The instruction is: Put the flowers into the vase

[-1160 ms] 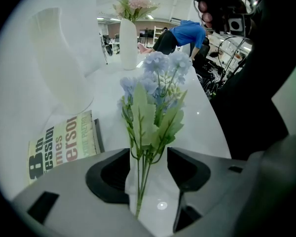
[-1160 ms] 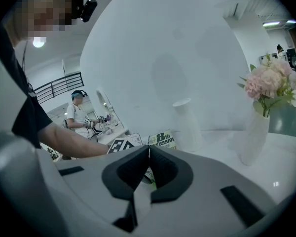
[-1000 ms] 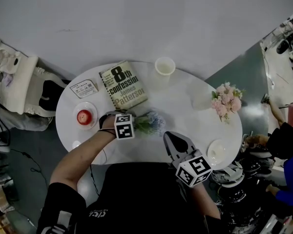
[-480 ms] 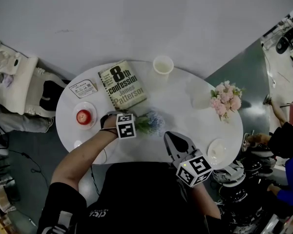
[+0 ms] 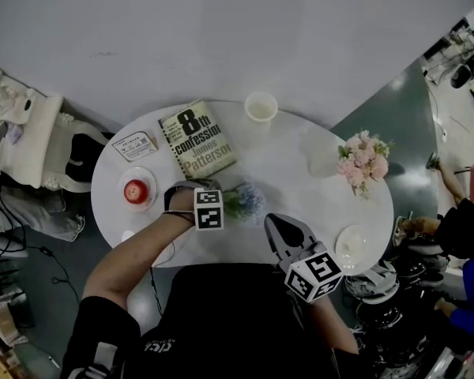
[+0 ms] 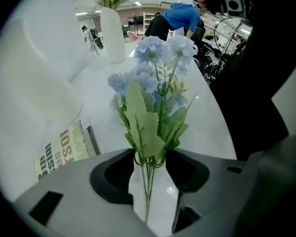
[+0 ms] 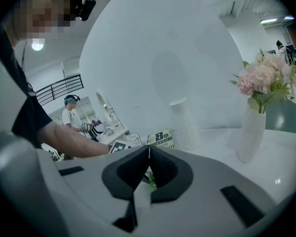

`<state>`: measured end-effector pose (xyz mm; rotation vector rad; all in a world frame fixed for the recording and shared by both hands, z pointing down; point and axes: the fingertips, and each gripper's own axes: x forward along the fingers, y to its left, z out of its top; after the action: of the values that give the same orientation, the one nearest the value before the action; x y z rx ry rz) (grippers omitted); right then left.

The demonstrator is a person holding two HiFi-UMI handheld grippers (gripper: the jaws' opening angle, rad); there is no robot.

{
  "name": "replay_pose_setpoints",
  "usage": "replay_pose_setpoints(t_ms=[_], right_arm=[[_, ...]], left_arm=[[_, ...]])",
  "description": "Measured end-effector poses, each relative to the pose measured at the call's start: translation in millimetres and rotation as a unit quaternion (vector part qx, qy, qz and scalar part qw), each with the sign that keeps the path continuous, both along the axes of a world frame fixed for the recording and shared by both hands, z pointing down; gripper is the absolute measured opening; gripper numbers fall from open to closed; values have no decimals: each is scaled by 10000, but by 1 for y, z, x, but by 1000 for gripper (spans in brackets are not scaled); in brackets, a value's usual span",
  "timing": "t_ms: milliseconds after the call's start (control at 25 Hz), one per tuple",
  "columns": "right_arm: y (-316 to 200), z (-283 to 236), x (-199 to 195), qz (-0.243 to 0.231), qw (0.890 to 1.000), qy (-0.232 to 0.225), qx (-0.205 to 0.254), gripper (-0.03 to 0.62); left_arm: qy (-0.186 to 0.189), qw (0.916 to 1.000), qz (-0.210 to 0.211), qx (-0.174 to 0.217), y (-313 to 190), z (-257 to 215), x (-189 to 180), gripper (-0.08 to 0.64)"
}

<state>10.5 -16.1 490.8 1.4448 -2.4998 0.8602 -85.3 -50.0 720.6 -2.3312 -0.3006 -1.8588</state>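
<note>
Pale-blue flowers (image 6: 155, 78) are laid by the middle of the table's (image 5: 292, 152) front edge. Their stems (image 6: 148, 191) are straddled, not yet pinched, by the left gripper (image 6: 149, 177), whose jaws have just been closing. The right gripper (image 7: 148, 157) is pressed shut, empty. The bunch is judged light and floppy, best taken by the stems.

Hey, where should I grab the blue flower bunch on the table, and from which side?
Grip the thin bare stems below the leaves, coming down from above: the blue bunch lies flat on the table, and its blooms would likely crush.
</note>
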Motion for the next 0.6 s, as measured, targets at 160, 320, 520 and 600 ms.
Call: replay_pose_setpoints(t_ms=[160, 320, 520, 600], right_arm=[[1, 0, 2, 0, 10000, -16, -4, 26], [2, 1, 2, -2, 10000, -28, -16, 26], [4, 2, 2, -3, 10000, -29, -29, 26], [4, 2, 2, -2, 10000, -28, -32, 26]], left_arm=[[-40, 10000, 55, 30, 1, 0, 3, 186], [-33, 10000, 36, -53, 2, -2, 4, 147], [-40, 9998, -16, -184, 5, 1, 3, 116], [-15, 9997, -43, -224, 6, 0, 3, 107]])
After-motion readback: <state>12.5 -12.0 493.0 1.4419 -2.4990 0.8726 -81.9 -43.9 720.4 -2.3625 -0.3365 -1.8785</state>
